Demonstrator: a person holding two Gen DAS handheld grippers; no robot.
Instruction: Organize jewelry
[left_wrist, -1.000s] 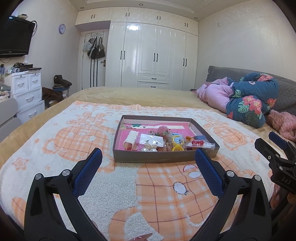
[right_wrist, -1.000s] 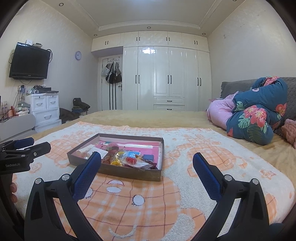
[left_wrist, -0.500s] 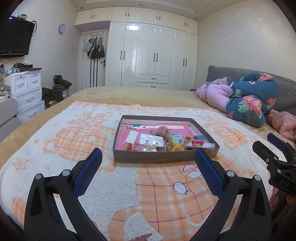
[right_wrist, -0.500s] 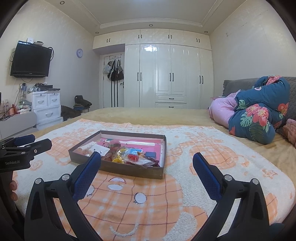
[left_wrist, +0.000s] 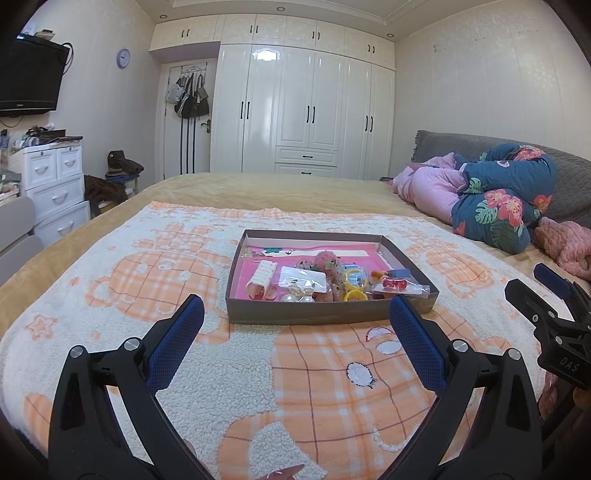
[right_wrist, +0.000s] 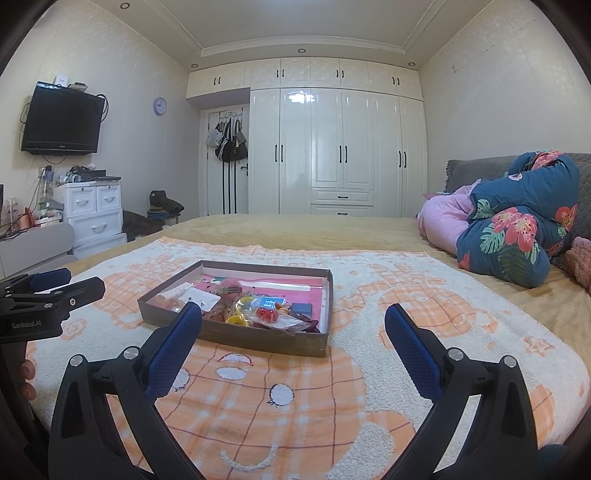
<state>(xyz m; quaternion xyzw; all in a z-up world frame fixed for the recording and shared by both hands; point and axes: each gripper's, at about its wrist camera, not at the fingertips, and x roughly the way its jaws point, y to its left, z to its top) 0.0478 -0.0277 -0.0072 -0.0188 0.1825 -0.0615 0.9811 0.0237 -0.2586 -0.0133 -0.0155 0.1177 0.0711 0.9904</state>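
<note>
Left wrist view: left tongs and right tongs gape empty just before the box, whose jewelry lies heaped for reach.

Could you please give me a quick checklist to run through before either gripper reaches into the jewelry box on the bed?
1. Left tongs open and empty: ok.
2. Right tongs open and empty: ok.
3. Jewelry box lidless, flat on the blanket: ok.
4. Path from both tongs to the box free of obstacles: ok.
5. Items separated enough for a clean grasp: not ok; the yellow ring, the plastic bags and other pieces lie heaped together.
6. Sorting destination visible: cannot tell.
</note>
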